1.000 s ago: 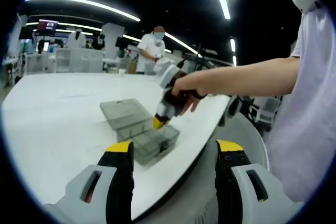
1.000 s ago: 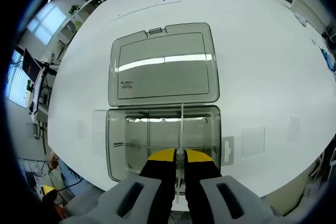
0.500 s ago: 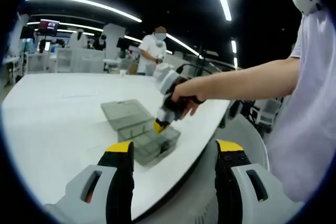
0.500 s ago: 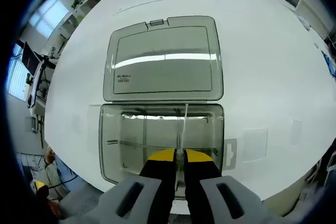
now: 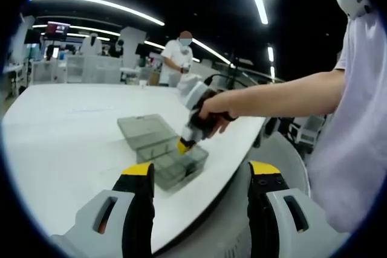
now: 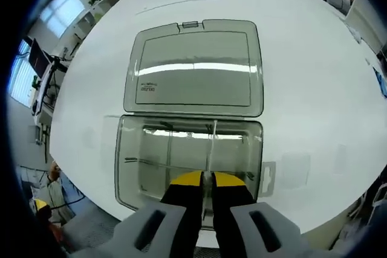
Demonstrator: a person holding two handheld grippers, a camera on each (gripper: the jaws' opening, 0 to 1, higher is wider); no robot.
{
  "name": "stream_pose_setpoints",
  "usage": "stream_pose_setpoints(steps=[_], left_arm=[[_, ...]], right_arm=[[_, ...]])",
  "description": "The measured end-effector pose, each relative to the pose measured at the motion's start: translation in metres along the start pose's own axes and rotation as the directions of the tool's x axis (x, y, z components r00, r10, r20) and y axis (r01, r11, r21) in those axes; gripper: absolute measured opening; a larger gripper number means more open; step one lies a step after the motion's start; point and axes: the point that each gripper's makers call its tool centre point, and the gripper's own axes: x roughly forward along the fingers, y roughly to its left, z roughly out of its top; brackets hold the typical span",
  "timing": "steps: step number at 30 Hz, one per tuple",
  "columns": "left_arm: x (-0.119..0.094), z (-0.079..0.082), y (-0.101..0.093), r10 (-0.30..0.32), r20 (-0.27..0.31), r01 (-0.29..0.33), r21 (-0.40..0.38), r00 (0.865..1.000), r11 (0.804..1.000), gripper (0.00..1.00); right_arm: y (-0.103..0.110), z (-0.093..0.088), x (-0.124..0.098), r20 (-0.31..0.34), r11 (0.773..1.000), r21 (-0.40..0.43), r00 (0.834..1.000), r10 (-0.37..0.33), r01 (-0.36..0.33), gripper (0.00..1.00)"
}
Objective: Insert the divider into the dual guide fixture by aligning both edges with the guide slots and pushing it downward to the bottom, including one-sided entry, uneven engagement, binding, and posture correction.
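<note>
- The right gripper (image 6: pixel 205 179) has its yellow-tipped jaws pressed together on a thin clear divider (image 6: pixel 211 143), pinching its near end.
- The divider stands on edge inside the box (image 6: pixel 187 155), its long axis running from the gripper straight toward the hinge side.
- The box is smoky clear plastic, its lid (image 6: pixel 193 67) lying flat open on the desk (image 6: pixel 314 70); other thin dividers cross the tray.
- The box sits near the desk's front edge, with bare white desk around the other sides.
- The left gripper (image 5: pixel 199 176) hovers off the desk edge, jaws spread, holding nothing.
- In the left gripper view, a hand (image 5: pixel 214 110) holds the right gripper over the box (image 5: pixel 163 149).
</note>
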Motion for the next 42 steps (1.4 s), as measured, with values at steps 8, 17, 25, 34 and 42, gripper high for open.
stream_pose_setpoints(steps=[8, 17, 25, 34, 42], left_arm=[[0.001, -0.002, -0.003, -0.013, -0.010, 0.013, 0.011, 1.000, 1.000, 0.59], [0.001, -0.002, -0.005, -0.025, -0.010, 0.026, 0.014, 1.000, 1.000, 0.59], [0.000, -0.001, -0.004, -0.023, -0.005, 0.023, 0.009, 1.000, 1.000, 0.59], [0.000, -0.001, -0.004, -0.025, -0.007, 0.025, 0.005, 1.000, 1.000, 0.59], [-0.001, -0.001, -0.004, -0.023, -0.007, 0.023, 0.007, 1.000, 1.000, 0.59]], right_arm=[[0.001, 0.002, -0.017, 0.034, 1.000, 0.015, 0.999, 0.011, -0.012, 0.00], [0.000, 0.005, -0.019, 0.044, 0.999, 0.030, 0.999, 0.017, -0.018, 0.00], [0.000, 0.005, -0.015, 0.032, 1.000, 0.013, 0.999, 0.005, -0.005, 0.00], [0.002, 0.005, -0.019, 0.048, 1.000, 0.011, 0.999, 0.013, -0.014, 0.00], [0.001, 0.005, -0.013, 0.038, 1.000, 0.013, 0.999, 0.013, -0.014, 0.00]])
